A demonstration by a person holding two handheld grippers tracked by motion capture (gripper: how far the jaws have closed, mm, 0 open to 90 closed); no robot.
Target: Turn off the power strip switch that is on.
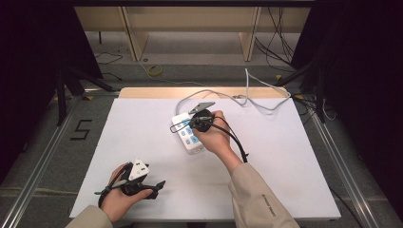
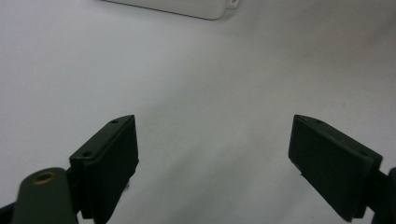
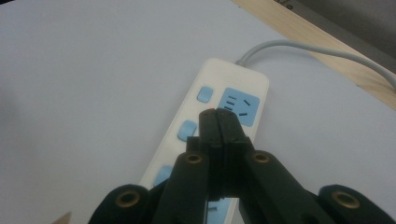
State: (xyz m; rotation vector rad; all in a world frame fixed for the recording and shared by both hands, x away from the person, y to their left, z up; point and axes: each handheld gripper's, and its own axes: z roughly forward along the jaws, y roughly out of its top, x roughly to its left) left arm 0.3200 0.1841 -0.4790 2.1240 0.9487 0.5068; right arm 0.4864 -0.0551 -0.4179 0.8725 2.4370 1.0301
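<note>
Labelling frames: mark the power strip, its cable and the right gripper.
power strip [image 3: 212,77], right gripper view, bare white top end.
cable [image 3: 299,46], right gripper view, grey run beyond the strip.
right gripper [image 3: 217,115], right gripper view, closed jaw tips.

Beige sleeves [image 1: 259,197] (small dark chest-style lettering)

Grey floor [image 1: 43,142] (a painted "5" [image 1: 81,129]), wooden shelving [image 1: 190,23] behind.

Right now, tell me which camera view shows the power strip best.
The right gripper view: the power strip lies close up, its blue sockets and buttons plain, with the shut right gripper over it. The high view shows it small, half hidden by the right hand. The left gripper view catches just one white edge.
</note>
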